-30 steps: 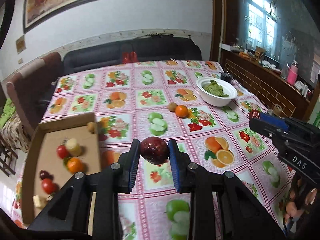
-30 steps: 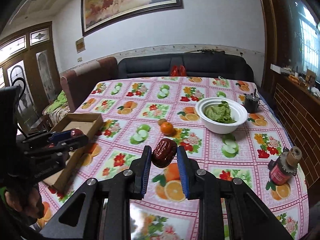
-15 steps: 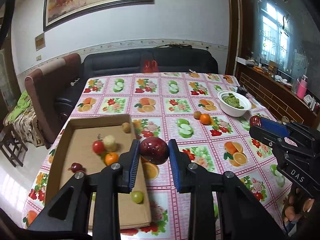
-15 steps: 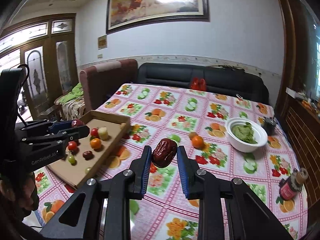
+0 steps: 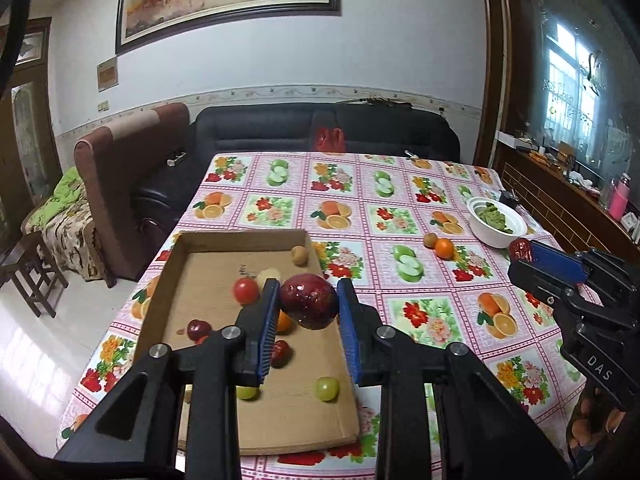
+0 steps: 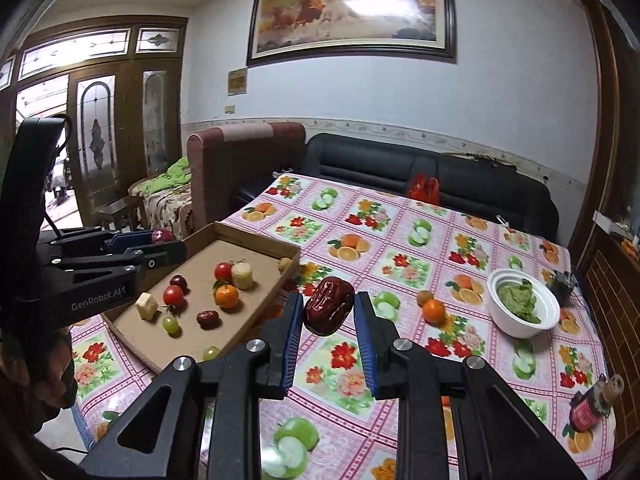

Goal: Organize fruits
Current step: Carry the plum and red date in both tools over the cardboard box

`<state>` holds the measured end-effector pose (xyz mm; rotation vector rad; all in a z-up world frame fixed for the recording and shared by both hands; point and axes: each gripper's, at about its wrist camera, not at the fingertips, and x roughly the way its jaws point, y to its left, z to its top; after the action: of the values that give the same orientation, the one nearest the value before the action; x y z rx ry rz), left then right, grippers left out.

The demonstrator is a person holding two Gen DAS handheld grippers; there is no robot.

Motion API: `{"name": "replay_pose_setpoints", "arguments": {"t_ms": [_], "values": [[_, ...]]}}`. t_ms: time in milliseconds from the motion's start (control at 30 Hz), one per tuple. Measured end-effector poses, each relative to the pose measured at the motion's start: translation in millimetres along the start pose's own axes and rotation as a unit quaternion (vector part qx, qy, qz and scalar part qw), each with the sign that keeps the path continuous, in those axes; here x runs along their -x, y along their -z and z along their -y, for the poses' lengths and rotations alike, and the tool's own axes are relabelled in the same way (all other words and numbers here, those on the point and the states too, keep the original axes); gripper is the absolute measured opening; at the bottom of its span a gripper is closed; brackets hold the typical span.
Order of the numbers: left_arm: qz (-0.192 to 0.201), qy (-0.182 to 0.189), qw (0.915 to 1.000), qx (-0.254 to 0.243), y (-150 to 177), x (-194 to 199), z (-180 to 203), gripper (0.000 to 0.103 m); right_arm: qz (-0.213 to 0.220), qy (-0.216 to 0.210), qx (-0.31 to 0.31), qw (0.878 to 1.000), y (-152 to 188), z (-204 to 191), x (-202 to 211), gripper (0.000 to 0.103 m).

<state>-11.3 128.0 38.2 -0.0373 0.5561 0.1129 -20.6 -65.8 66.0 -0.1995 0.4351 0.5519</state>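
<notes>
Between the blue pads of my left gripper [image 5: 308, 307] sits a dark red round fruit [image 5: 308, 301]; the jaws pinch it from both sides and hold it in the air above the cardboard tray [image 5: 298, 416]. My right gripper [image 6: 328, 314] pinches a wrinkled red date [image 6: 329, 311] in the same way, its jaws closed against the date's two flanks, over the surface beside the tray's right wall.

Inside the tray, as seen from the right wrist, lie a tomato [image 6: 223, 271] touching a pale yellow cylinder of fruit [image 6: 243, 275], a small orange [image 6: 226, 295] just in front of them, a second tomato [image 6: 173, 295], a dark cherry-like fruit [image 6: 178, 281], another red date [image 6: 208, 319], a pale cube [image 6: 146, 306] and a green grape [image 6: 171, 324]. A brownish round fruit [image 6: 285, 264] rests in the far right corner.

On the fruit-print tablecloth [image 6: 404, 264], well apart from the tray, an orange [image 6: 433, 311] touches a kiwi [image 6: 424, 297]. Beyond them stands a white bowl [image 6: 520, 326] of green leaves. A small bottle [image 6: 592, 404] lies near the right edge.
</notes>
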Motion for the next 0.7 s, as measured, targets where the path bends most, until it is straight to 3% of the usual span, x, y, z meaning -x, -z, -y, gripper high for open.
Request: {"name": "replay_pose_setpoints", "arguments": {"t_ms": [533, 700], "values": [[-0.011, -0.012, 0.9993, 0.034, 3, -10, -38, 0.026, 0.006, -0.022, 0.041, 0.999, -7, -34, -19, 0.027], [-0.030, -0.011, 0.9976, 0.062, 0, -23, -64, 0.026, -0.021, -0.066, 0.008, 0.998, -10, -31, -49, 0.027]]}}
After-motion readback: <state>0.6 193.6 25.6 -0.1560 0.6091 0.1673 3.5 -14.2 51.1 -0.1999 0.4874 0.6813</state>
